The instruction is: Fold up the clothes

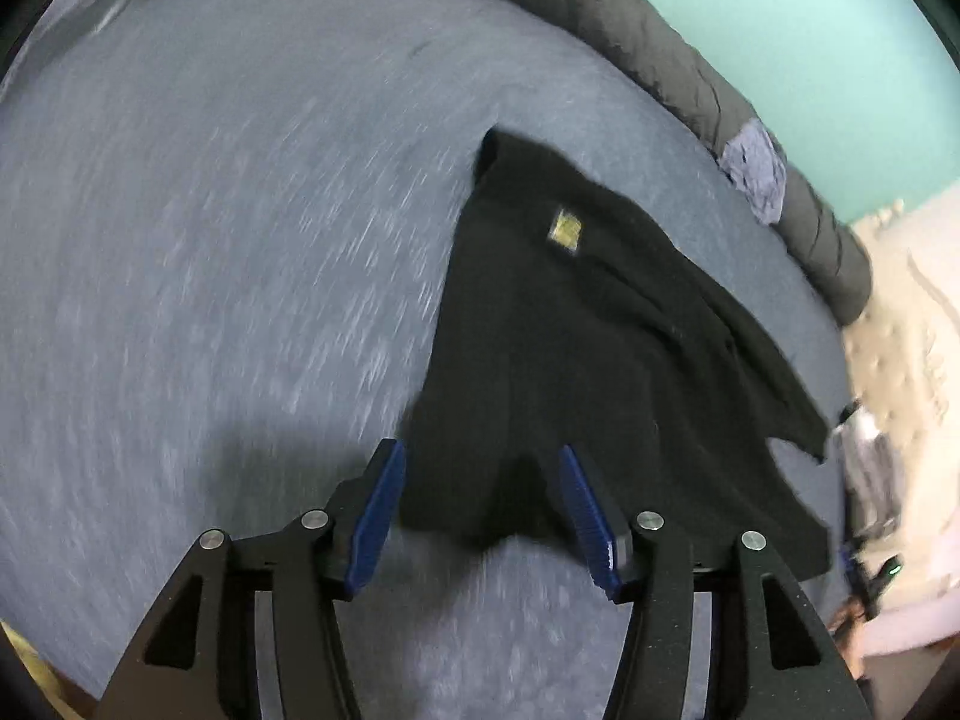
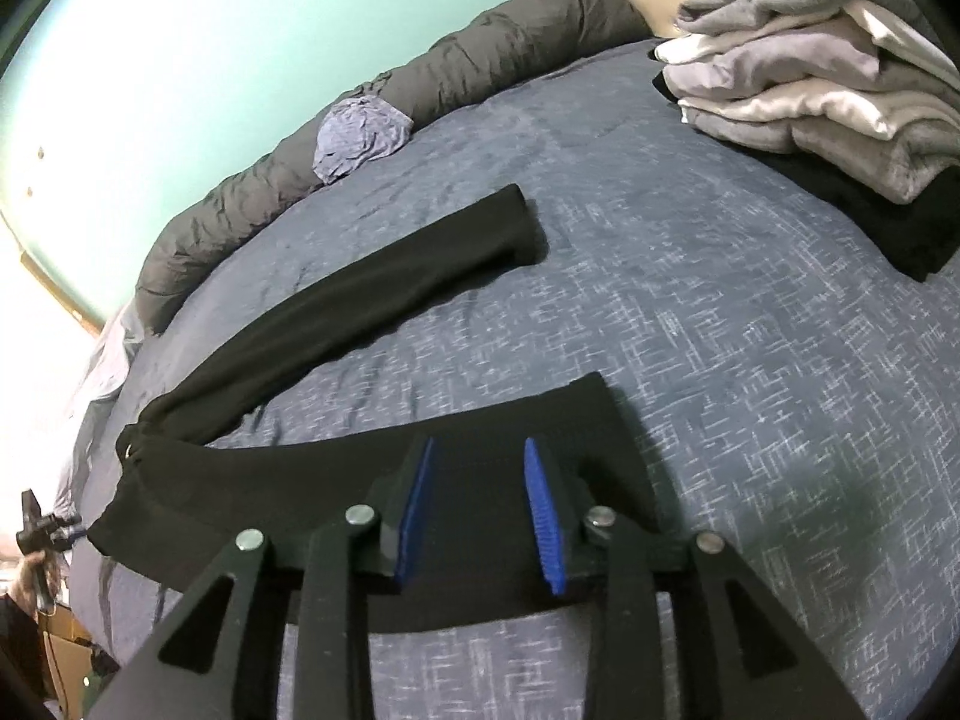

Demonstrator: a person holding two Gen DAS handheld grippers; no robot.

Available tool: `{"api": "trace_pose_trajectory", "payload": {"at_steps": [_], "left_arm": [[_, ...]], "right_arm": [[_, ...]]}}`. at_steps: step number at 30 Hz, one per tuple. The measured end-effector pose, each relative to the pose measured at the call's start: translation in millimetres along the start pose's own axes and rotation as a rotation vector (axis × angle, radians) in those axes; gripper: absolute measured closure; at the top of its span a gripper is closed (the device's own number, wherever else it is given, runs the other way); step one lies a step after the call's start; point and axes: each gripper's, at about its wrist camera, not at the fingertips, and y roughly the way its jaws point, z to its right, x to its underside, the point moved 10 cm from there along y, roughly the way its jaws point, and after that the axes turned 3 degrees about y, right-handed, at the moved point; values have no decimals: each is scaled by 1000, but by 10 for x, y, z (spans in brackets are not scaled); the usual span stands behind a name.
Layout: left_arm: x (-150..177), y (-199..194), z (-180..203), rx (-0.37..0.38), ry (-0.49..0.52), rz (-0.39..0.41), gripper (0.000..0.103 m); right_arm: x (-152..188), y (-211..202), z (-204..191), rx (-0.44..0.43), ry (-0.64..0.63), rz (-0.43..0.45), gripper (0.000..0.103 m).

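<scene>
A pair of black trousers (image 1: 576,360) lies on the blue-grey bedspread (image 1: 210,270), with a yellow label (image 1: 565,228) near its waist. My left gripper (image 1: 480,450) is open, and the garment's near edge lies between its blue pads (image 1: 375,516). This view is motion-blurred. In the right wrist view the two legs are spread apart. One leg (image 2: 360,306) runs toward the far side, and the other leg's cuff end (image 2: 540,420) lies under my right gripper (image 2: 479,444). That gripper is open just above the cloth and holds nothing.
A stack of folded grey, white and black clothes (image 2: 810,90) sits at the far right of the bed. A rolled dark grey duvet (image 2: 480,54) lines the teal wall, with a crumpled blue cloth (image 2: 360,132) against it. The bed's edge drops off at the left (image 2: 90,408).
</scene>
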Motion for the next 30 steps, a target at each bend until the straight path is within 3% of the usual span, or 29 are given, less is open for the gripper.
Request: {"api": "trace_pose_trajectory", "payload": {"at_steps": [5, 11, 14, 16, 17, 19, 20, 21, 30], "left_arm": [[335, 49, -80, -47, 11, -4, 45], [434, 293, -229, -104, 23, -14, 43], [409, 369, -150, -89, 66, -6, 45], [390, 415, -87, -77, 96, -1, 58], [381, 442, -58, -78, 112, -4, 71], [362, 488, -15, -91, 144, -15, 83], [352, 500, -4, -104, 161, -20, 98], [340, 495, 0, -115, 174, -19, 103], [-114, -201, -6, -210, 233, 157, 103]], "right_arm": [[11, -75, -81, -14, -5, 5, 71], [24, -166, -168, -29, -12, 12, 71], [28, -192, -161, -24, -13, 14, 70], [26, -197, -141, -17, -9, 14, 70], [24, -196, -127, -13, -7, 14, 70], [20, -193, -106, -8, -2, 14, 70], [20, -191, -94, -6, 2, 13, 70], [19, -188, -86, -7, 6, 14, 70], [9, -178, -122, -23, 12, 17, 70]]}}
